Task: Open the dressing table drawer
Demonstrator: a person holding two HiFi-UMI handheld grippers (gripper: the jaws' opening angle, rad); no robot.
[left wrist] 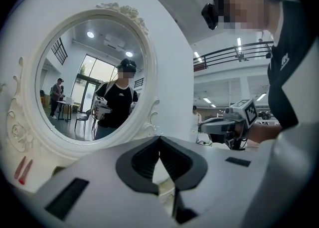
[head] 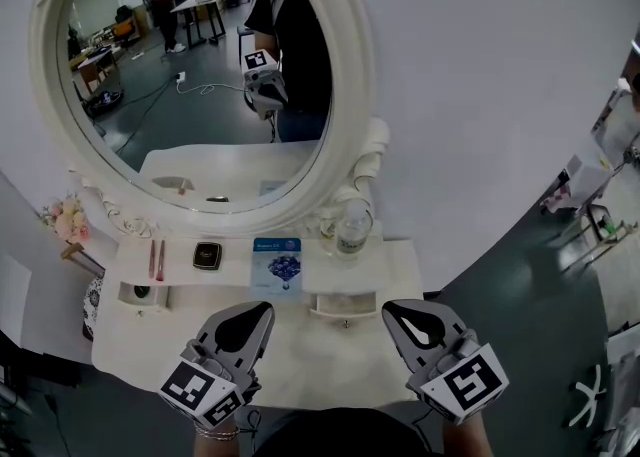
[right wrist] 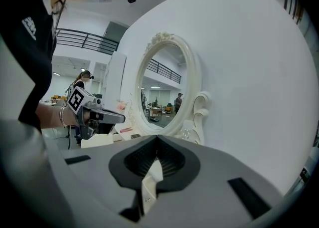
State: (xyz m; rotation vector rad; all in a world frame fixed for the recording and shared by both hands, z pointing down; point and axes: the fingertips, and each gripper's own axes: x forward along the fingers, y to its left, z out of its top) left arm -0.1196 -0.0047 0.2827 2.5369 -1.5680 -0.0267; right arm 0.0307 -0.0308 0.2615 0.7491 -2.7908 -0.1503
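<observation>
A white dressing table (head: pixel 300 355) stands under an oval mirror (head: pixel 200 75). In its raised shelf the right small drawer (head: pixel 345 305), with a round knob (head: pixel 347 324), appears pulled out a little. My left gripper (head: pixel 262 309) is shut and empty over the tabletop, left of that drawer. To the drawer's right, my right gripper (head: pixel 390 309) is shut too. Neither touches the drawer. In the left gripper view the left gripper (left wrist: pixel 159 137) has its tips together, with the right gripper (left wrist: pixel 227 124) beside it. The right gripper view shows the right gripper (right wrist: pixel 157 136) likewise closed.
On the shelf lie two pink sticks (head: pixel 157 258), a dark compact (head: pixel 207 256), a blue packet (head: pixel 277 260) and a glass bottle (head: pixel 352 228). The left small drawer (head: pixel 140 293) shows a dark item inside. Pink flowers (head: pixel 65 217) stand at the far left.
</observation>
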